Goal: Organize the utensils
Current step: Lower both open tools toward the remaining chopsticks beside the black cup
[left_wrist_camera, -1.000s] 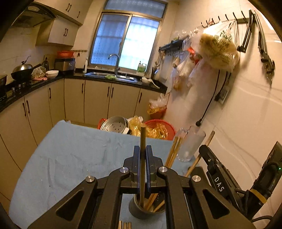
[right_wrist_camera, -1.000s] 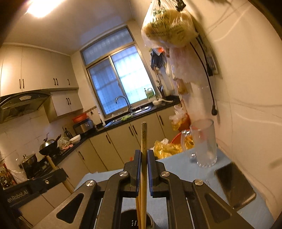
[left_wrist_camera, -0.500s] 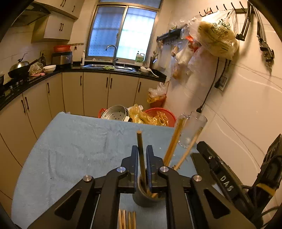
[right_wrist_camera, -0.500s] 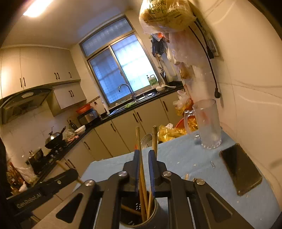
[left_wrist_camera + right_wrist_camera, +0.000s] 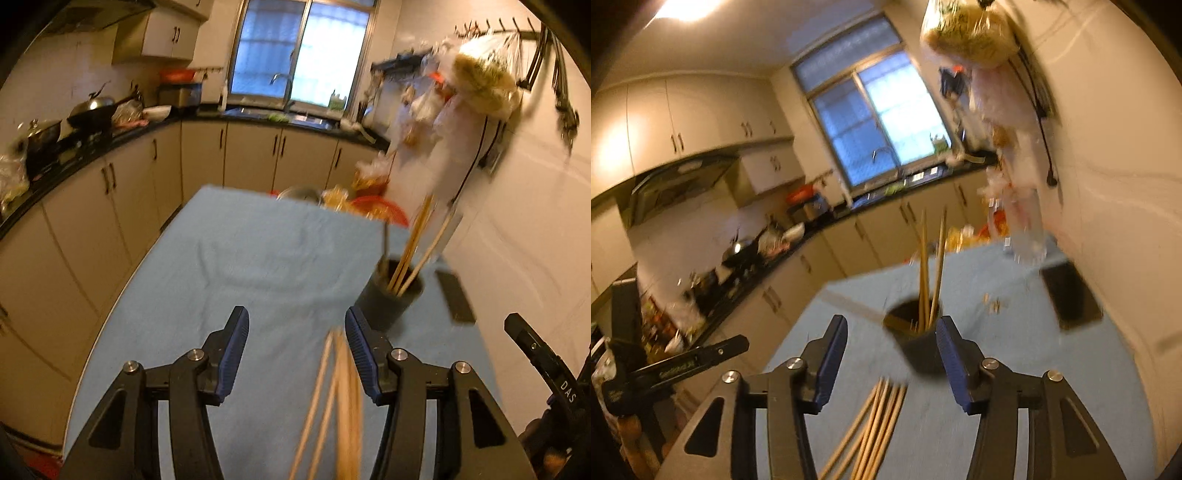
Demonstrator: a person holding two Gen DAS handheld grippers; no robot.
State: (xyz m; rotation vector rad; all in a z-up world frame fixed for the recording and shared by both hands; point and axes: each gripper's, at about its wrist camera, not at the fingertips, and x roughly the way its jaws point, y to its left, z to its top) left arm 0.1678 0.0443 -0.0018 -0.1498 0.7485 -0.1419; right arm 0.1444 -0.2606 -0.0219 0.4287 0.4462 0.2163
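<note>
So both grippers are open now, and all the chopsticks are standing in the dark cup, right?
Not all of them. Both grippers, left and right, are open, and some chopsticks stand in the dark cup. But the right wrist view shows a bundle of loose chopsticks lying flat on the blue cloth in front of the cup.

Our left gripper [image 5: 295, 354] and right gripper [image 5: 892, 360] share black frames, silver screws and ribbed blue pads [image 5: 233, 354].

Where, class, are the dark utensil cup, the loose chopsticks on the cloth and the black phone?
Dark utensil cup [image 5: 921, 352]: right wrist view, outer wall.
Loose chopsticks [image 5: 875, 428]: right wrist view, mid-shafts of the bundle.
Black phone [image 5: 1071, 293]: right wrist view, screen centre.
</note>
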